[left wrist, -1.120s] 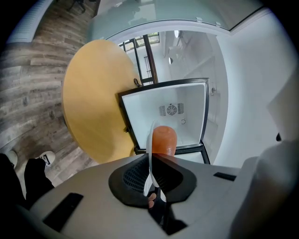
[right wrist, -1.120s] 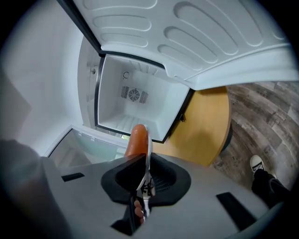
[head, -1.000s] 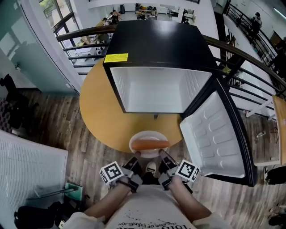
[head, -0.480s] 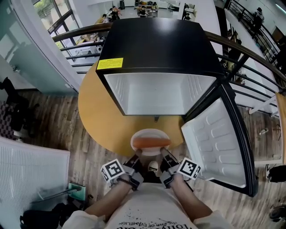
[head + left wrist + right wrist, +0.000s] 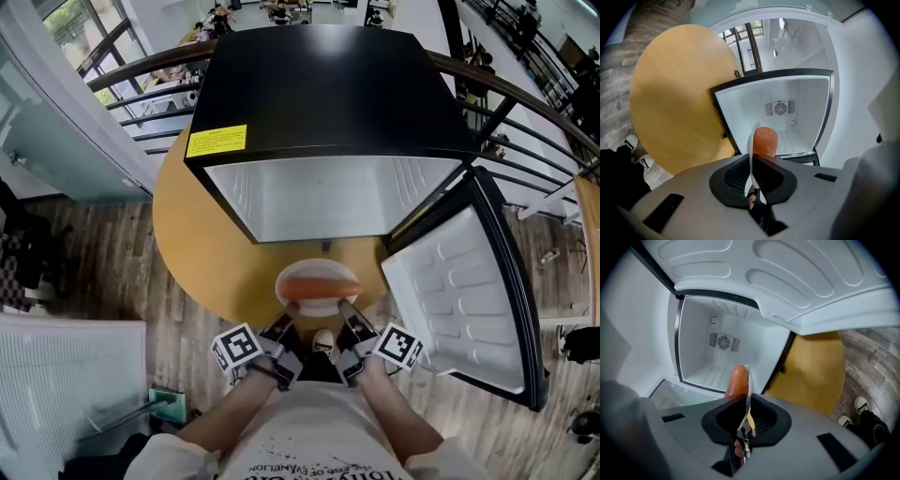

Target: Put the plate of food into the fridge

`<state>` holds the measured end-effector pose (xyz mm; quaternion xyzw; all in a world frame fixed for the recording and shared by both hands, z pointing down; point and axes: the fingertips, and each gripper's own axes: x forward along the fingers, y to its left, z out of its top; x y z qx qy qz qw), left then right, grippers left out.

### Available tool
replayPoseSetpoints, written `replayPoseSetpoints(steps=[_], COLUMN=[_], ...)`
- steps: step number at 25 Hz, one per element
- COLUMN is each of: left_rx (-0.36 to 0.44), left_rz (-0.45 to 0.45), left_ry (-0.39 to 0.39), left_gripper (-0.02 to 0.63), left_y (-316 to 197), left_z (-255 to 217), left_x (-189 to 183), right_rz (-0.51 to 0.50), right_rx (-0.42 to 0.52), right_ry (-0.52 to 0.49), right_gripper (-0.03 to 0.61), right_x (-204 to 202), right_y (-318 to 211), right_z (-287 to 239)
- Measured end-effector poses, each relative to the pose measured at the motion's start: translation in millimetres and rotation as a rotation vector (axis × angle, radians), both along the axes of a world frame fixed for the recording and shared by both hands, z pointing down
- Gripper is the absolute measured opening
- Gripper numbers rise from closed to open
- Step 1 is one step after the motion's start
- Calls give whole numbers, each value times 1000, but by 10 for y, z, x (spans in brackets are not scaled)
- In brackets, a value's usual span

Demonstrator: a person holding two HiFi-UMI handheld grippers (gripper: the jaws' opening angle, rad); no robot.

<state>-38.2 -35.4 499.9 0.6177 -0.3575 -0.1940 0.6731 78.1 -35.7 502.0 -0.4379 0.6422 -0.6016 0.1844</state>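
A white plate (image 5: 317, 298) carrying an orange sausage (image 5: 318, 277) hangs over the near edge of the round wooden table. My left gripper (image 5: 287, 317) is shut on the plate's near-left rim, and my right gripper (image 5: 345, 313) is shut on its near-right rim. In the left gripper view the plate (image 5: 751, 154) shows edge-on between the jaws with the sausage (image 5: 765, 140) beyond. The right gripper view shows the same: plate (image 5: 748, 394) and sausage (image 5: 738, 379). The black mini fridge (image 5: 328, 84) stands ahead with its white inside (image 5: 328, 197) bare.
The fridge door (image 5: 466, 291) swings open to the right of the plate. The round table (image 5: 202, 244) bears the fridge. A black railing (image 5: 141, 84) runs behind it. A white panel (image 5: 66, 394) lies at the lower left on the wooden floor, and a shoe (image 5: 322, 342) shows below the plate.
Both grippers have carried the plate a little forward, toward the open fridge. The head view has moved closer, so the fridge looms larger.
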Motion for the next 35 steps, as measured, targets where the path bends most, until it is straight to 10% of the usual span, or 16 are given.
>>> replayPoseSetpoints(steps=[35], left_rx=[-9], left_rz=[-40], left_ry=[29], left_gripper=[34], left_y=[-1348], left_z=[648], left_x=[37], right_rz=[98], right_rx=[-8], right_ry=[44], right_gripper=[46], right_x=[72], right_y=[-1343], right_z=[574])
